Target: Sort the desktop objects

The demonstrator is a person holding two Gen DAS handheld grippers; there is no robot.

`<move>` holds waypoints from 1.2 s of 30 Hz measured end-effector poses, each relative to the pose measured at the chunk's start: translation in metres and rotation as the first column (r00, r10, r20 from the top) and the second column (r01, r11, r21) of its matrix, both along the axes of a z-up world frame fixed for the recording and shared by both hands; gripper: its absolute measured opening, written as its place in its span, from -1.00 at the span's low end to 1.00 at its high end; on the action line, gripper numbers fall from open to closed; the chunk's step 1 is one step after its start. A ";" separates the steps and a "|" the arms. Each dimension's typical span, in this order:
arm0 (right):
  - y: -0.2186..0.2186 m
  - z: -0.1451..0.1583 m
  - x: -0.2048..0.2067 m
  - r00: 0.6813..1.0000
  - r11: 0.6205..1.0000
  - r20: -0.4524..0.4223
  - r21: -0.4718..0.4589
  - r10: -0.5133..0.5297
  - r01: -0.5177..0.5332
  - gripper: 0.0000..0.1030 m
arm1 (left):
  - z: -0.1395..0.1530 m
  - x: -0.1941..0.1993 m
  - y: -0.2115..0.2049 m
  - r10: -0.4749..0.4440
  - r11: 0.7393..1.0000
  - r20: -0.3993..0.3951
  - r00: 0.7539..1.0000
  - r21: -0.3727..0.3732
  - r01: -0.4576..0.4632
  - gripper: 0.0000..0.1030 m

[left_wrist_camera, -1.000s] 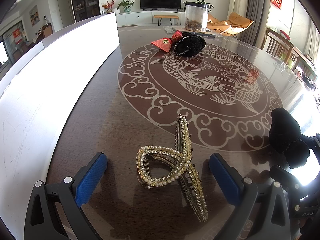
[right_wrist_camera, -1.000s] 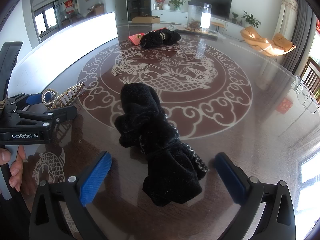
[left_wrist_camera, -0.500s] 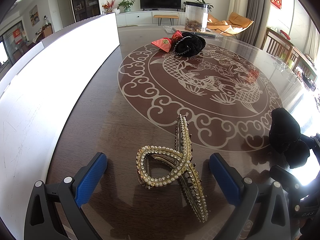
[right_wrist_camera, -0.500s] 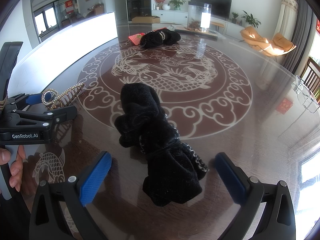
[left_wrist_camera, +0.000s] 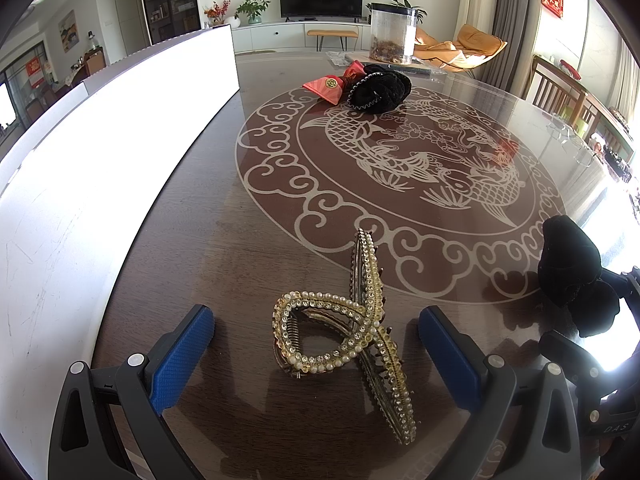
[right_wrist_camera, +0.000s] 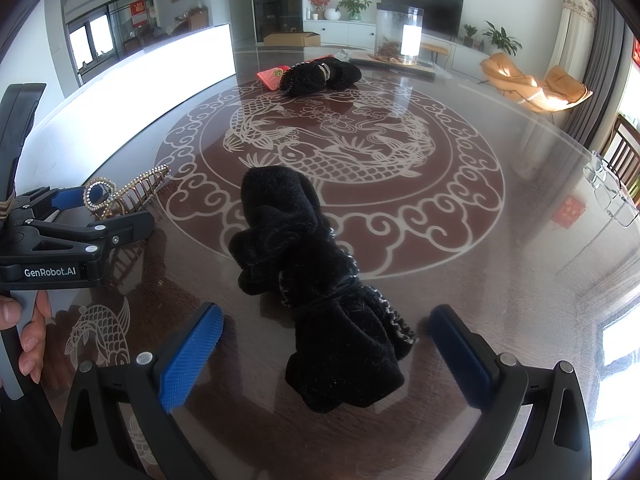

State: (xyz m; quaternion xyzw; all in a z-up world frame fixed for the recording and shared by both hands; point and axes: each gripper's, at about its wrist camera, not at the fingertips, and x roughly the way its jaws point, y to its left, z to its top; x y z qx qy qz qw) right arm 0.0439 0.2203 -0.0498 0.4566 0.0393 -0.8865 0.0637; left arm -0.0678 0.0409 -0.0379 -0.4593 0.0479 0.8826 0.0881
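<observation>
Both claws are spread wide right now with nothing in them. The left gripper has its blue pads on either side of the pearl hair claw, which sits on the table between the fingers without touching either pad as far as I can tell. The right gripper is doing the same thing around the black velvet bow, jaws well apart, the lower lobe of the bow lying between the pads. So I'd call this the pre-grasp step on both sides: lined up, not yet closed. Further out, at the far end of the table, there's a small pile, a red bow touching a black scrunchie, which looks like the spot where stuff is being gathered, though that's my guess. Next move probably means squeezing shut. The hair claw is rigid and springy with a curvy shape, so the pads need to catch the thick crossing part or it'll skid on the glossy top. The bow is soft, so it should squash and hold easily.
</observation>
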 end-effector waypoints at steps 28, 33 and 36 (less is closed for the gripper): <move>0.000 0.000 -0.001 1.000 1.000 0.000 0.000 -0.001 0.001 1.00 | 0.012 0.003 -0.035 0.075 0.973 -0.021 0.997 0.219 -0.069 1.00; 0.001 0.000 -0.001 1.000 1.000 0.000 -0.001 0.000 0.000 1.00 | 0.014 0.005 -0.063 0.106 0.908 0.028 0.994 0.405 -0.108 1.00; 0.001 0.000 -0.001 1.000 1.000 0.000 -0.001 -0.001 0.001 1.00 | 0.016 0.006 -0.063 0.100 0.899 0.022 0.995 0.426 -0.100 1.00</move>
